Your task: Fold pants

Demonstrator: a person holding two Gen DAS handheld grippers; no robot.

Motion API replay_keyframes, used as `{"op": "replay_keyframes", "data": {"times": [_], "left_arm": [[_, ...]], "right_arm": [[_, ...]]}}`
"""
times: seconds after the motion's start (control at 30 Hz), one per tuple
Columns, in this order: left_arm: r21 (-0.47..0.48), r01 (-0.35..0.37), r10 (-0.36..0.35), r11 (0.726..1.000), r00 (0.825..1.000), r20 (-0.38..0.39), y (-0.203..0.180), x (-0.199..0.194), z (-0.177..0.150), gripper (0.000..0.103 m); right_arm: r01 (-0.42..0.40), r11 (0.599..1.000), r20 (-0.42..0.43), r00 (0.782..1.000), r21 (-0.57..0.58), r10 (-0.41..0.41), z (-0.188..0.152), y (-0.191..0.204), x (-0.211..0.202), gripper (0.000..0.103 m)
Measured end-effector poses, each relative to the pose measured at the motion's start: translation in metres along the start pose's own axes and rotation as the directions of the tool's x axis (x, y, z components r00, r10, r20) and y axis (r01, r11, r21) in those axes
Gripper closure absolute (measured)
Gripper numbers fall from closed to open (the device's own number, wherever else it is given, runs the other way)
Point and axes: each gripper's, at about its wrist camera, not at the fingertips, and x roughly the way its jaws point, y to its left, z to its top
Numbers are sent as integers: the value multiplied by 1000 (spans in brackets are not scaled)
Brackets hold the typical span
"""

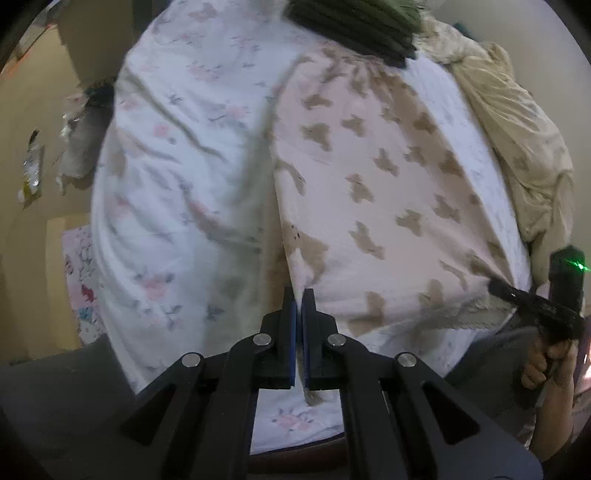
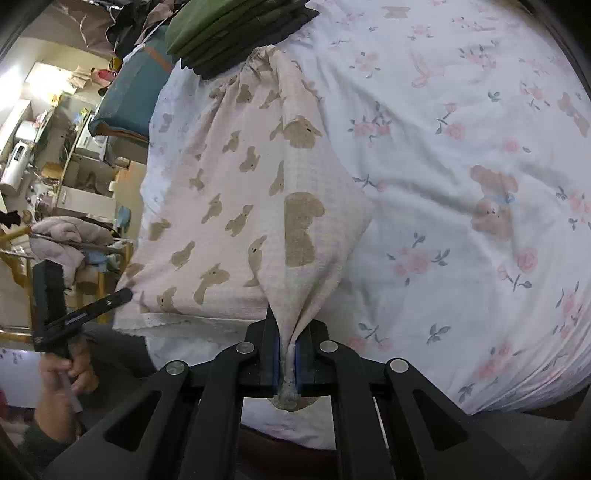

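Observation:
Pale pink pants (image 1: 369,192) with a brown animal print lie on a floral bedsheet (image 1: 177,155). Their gathered waistband is at the far end, the legs run toward me. My left gripper (image 1: 300,295) is shut on the near left hem corner of the pants. My right gripper (image 2: 290,332) is shut on a bunched fold of the pants (image 2: 236,206) at the near hem. Each gripper shows in the other's view: the right one (image 1: 495,286) at the pants' right hem corner, the left one (image 2: 125,295) at the left hem edge.
A stack of folded dark and green clothes (image 2: 236,33) lies just beyond the waistband. A cream crumpled garment (image 1: 517,122) lies right of the pants. Cluttered shelves (image 2: 66,147) and a chair with clothes (image 2: 66,240) stand off the bed's left side.

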Motion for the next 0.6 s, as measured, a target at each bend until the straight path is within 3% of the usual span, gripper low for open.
{"op": "replay_keyframes", "data": {"times": [0.17, 0.27, 0.33, 0.4, 0.47, 0.53, 0.6], "left_arm": [[-12, 28, -28, 1000, 999, 17, 2, -2, 4, 102], [33, -37, 36, 999, 999, 39, -2, -5, 5, 102], [14, -71, 71, 997, 997, 17, 3, 2, 6, 99], [-19, -111, 111, 994, 994, -6, 11, 10, 8, 88], [-60, -128, 127, 990, 992, -18, 17, 16, 8, 53], [-67, -114, 111, 991, 993, -47, 14, 26, 5, 32], [-25, -83, 81, 996, 994, -79, 1, 39, -4, 29]], "right_arm": [[-24, 997, -5, 1000, 70, 24, -1, -8, 6, 97], [-19, 998, 7, 1000, 66, 19, -2, -6, 6, 97], [6, 998, -7, 1000, 64, -5, 0, -9, 13, 97], [50, 996, -34, 998, 77, -48, 0, -15, 21, 96], [77, 993, -62, 995, 87, -72, -1, -20, 29, 94], [74, 994, -65, 996, 84, -69, -2, -21, 33, 94], [70, 994, -67, 996, 78, -65, -2, -19, 35, 94]]}}
